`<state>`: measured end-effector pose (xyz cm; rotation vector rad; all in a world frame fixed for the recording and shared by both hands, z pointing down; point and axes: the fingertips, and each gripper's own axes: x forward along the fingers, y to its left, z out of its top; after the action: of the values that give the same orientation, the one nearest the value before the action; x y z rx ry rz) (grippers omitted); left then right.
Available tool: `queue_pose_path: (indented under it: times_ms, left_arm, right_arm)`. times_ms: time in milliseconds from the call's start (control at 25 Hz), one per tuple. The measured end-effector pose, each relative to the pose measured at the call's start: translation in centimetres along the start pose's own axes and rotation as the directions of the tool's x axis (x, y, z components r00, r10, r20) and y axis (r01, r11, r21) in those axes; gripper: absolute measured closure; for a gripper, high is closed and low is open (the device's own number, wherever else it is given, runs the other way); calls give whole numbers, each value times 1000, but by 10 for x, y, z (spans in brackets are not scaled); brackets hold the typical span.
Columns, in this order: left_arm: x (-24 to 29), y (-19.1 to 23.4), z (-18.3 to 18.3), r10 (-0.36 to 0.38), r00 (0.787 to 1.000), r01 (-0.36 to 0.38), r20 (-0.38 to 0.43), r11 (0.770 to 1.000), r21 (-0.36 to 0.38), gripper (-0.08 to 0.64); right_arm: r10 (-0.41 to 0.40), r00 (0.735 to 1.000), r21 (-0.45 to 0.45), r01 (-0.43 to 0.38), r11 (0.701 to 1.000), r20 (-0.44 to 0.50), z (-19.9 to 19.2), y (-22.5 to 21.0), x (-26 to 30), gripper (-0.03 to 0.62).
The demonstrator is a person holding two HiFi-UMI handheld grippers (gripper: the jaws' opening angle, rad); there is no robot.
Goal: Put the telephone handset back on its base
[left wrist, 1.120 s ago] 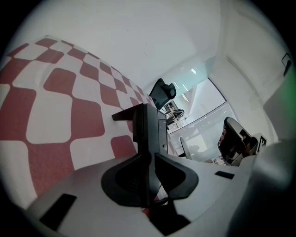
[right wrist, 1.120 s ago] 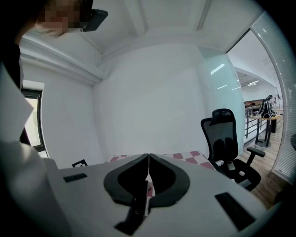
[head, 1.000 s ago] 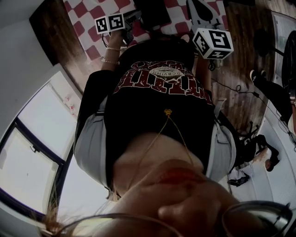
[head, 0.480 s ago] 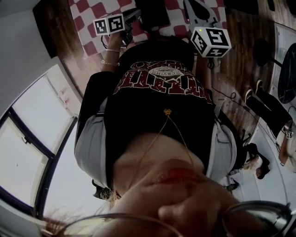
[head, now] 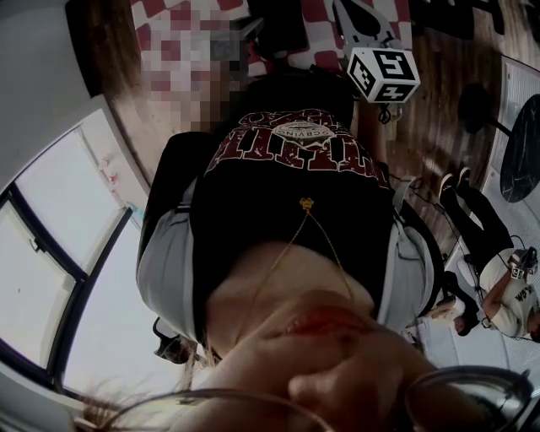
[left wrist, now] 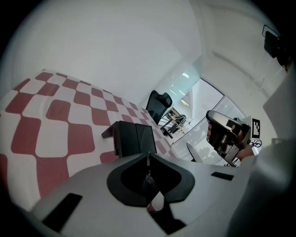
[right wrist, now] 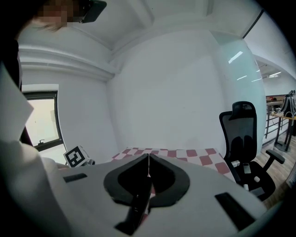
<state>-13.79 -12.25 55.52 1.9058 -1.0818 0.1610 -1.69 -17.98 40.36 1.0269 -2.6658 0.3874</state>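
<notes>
A black boxy thing (left wrist: 132,138), perhaps the telephone, stands on the red-and-white checked table (left wrist: 51,134); in the head view it is the dark shape (head: 283,25) between my hands. No separate handset can be made out. My left gripper (left wrist: 148,157) hangs above the table short of that black thing; its jaws have just been closing and now meet at the tips with nothing between them. In the head view a mosaic patch hides it. My right gripper (right wrist: 148,163) is shut and empty, held to the right (head: 364,18) over the table edge, and shows as (left wrist: 225,134).
A black office chair (right wrist: 243,139) stands beside the table on the wooden floor. A window (right wrist: 39,115) is on the left wall. Another person (head: 506,295) sits at the right of the head view. My own torso fills the middle of that view.
The head view has drifted a little. The left marker cube, plain before, now lies under a mosaic patch. The right cube sits almost where it was. The person in the background has shifted.
</notes>
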Motion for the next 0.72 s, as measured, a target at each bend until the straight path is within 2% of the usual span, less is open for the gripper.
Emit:
queue_pose_path:
  times_ms: [360,720]
  left_arm:
    - [7,-12,-2,1,1000,-2,16,999,39,549]
    - [6,-33,13,-5,999,0,39,993,118,549]
  right_arm:
    - [50,999,-17,-51,999,-22,-2,2,9,572]
    - [94,995,-22,-95,995,-32,-3,10,16,572]
